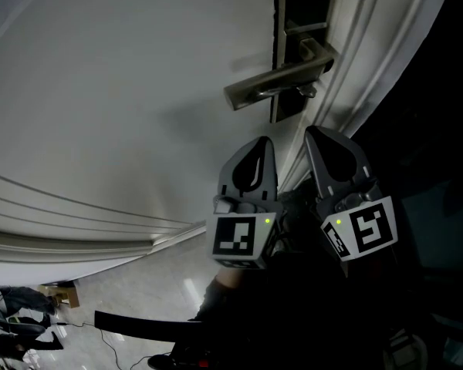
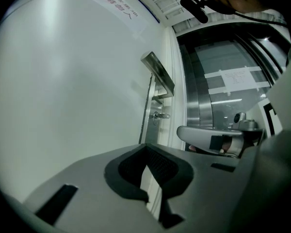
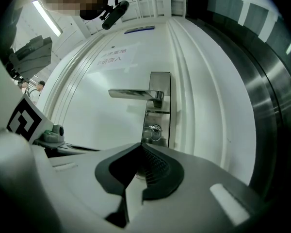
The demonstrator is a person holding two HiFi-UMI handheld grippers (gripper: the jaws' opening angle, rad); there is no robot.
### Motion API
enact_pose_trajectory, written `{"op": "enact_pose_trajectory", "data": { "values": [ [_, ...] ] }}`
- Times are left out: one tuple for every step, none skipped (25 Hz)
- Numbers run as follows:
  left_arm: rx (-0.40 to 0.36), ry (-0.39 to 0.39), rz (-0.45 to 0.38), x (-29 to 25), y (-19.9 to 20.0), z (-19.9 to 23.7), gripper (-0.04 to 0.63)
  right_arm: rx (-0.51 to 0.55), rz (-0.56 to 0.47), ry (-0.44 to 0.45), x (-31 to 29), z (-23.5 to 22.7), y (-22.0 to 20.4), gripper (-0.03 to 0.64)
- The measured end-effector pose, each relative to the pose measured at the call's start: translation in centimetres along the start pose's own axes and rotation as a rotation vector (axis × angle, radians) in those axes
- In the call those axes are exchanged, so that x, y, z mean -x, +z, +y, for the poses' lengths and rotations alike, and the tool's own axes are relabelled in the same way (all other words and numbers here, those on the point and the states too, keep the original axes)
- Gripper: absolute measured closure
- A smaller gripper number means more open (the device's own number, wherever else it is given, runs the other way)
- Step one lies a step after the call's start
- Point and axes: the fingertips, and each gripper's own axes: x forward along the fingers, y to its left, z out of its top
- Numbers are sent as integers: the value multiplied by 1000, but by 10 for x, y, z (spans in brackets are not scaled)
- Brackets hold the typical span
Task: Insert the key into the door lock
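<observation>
Key (image 3: 155,129) is seen sitting in the lock (image 3: 162,130) below the handle (image 3: 133,94), with a ring hanging off it. It is not held by either tool. From the right gripper (image 3: 139,145) it lies at 12 o'clock, near and almost dead ahead. From the left gripper (image 2: 145,149) it lies at 1 o'clock and further off, so the right one is judged the nearer. The key's long axis appears to stand out from the door (image 1: 123,91), tipped toward 9 o'clock in the right gripper view. Both pairs of jaws are pressed together at the tips with nothing between them. Keyhole and depth of seating cannot be made out — the key is too small, and in the head view it is mostly covered by the handle.
</observation>
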Motion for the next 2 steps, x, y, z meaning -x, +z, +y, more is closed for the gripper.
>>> {"op": "enact_pose_trajectory", "data": {
  "values": [
    [0, -1, 1, 0, 0, 0, 595, 0, -1, -1, 0, 0, 0, 617],
    [-1, -2, 1, 0, 0, 0, 595, -1, -1, -2, 0, -1, 0, 617]
  ]
}}
